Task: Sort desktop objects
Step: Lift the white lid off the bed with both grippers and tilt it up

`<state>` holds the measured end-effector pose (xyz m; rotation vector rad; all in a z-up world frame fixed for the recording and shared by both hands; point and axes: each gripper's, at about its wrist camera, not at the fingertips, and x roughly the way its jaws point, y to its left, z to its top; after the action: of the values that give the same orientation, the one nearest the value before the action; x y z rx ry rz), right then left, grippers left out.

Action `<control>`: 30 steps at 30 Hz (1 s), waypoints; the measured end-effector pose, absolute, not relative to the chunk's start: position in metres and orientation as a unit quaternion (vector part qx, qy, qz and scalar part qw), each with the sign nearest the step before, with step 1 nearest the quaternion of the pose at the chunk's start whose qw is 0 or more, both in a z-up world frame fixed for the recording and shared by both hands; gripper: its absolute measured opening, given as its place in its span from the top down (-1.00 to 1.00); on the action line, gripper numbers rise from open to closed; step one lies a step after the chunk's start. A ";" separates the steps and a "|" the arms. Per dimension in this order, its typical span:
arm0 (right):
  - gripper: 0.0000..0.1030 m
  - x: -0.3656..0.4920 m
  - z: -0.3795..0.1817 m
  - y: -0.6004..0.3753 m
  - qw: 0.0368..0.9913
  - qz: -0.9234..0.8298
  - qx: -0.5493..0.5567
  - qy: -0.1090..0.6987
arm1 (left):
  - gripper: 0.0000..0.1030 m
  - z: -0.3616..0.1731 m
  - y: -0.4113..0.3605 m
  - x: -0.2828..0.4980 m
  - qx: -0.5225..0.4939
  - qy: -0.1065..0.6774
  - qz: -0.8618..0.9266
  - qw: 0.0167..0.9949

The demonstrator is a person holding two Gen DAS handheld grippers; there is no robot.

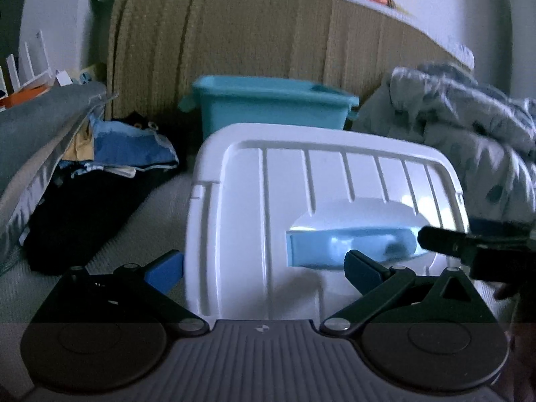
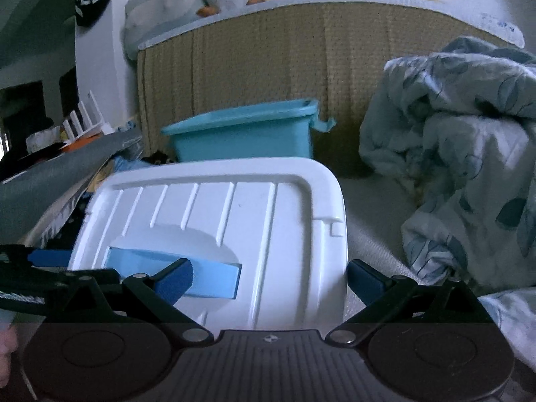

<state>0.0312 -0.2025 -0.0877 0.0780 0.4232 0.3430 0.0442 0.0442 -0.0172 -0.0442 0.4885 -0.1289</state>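
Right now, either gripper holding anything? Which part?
Nothing held. Left gripper and right gripper are both open, each straddling a side edge of the white lid.

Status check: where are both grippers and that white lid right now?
Left gripper and right gripper open, each straddling a side edge of the white lid. Teal bin behind lid. Nothing between.

The white lid in the middle of the left wrist view looks like smooth, glossy plastic with moulded ribs, and its light blue handle shines the same way. The teal bin behind it is plastic with a duller sheen. Across the top runs a woven headboard, coarse and matt. At right, the patterned quilt is soft, crumpled cloth. The left gripper has matt black links, bright metal pivots and blue pads.
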 end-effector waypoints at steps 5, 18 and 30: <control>-0.95 0.031 -0.085 -0.206 0.964 0.171 0.049 0.197 | -1.00 -0.017 0.041 0.048 -0.023 0.240 -0.058 0.969; -0.95 0.035 -0.084 -0.213 0.964 0.163 0.073 0.198 | -1.00 -0.012 0.039 0.043 -0.033 0.212 -0.058 0.975; -0.95 0.026 -0.079 -0.210 0.970 0.159 0.062 0.173 | -1.00 -0.004 0.038 0.034 -0.031 0.174 -0.061 0.982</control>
<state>0.0265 -0.2103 -0.0788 0.1243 0.3491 0.3207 0.0337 0.0385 -0.0039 -0.0621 0.3503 -0.1232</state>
